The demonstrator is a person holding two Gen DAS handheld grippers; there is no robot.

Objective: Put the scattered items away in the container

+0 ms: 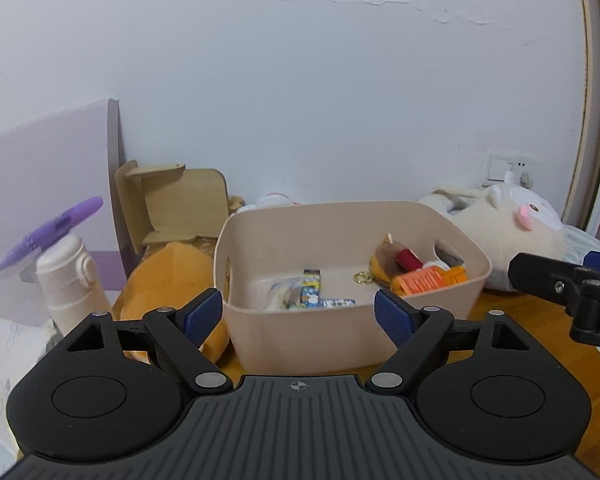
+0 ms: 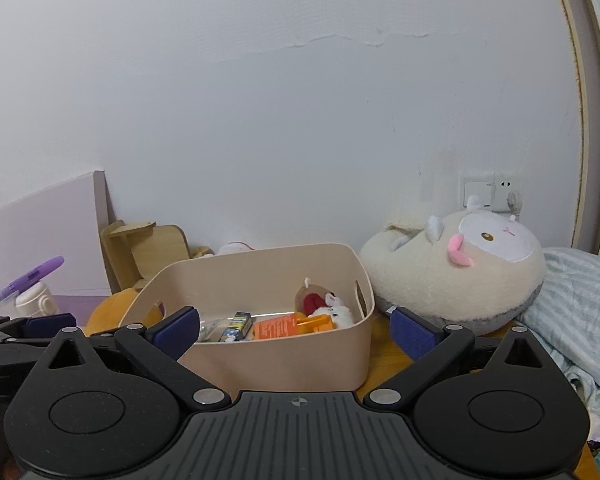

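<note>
A beige plastic bin (image 1: 300, 344) stands on the wooden table straight ahead; it also shows in the right wrist view (image 2: 284, 360). Inside lie an orange box (image 1: 424, 280), a small brown plush keychain (image 1: 388, 260) and several small snack packets (image 1: 312, 292). My left gripper (image 1: 299, 316) is open and empty, just in front of the bin's near wall. My right gripper (image 2: 296, 332) is open and empty, also before the bin; its fingers show at the right edge of the left wrist view (image 1: 560, 284).
A large cream plush (image 2: 460, 276) lies right of the bin against the wall. An orange plush (image 1: 168, 280) lies left of it. A white bottle with a purple item on top (image 1: 64, 276) and a wooden stand (image 1: 172, 204) are at the left. Striped bedding (image 2: 572, 312) is far right.
</note>
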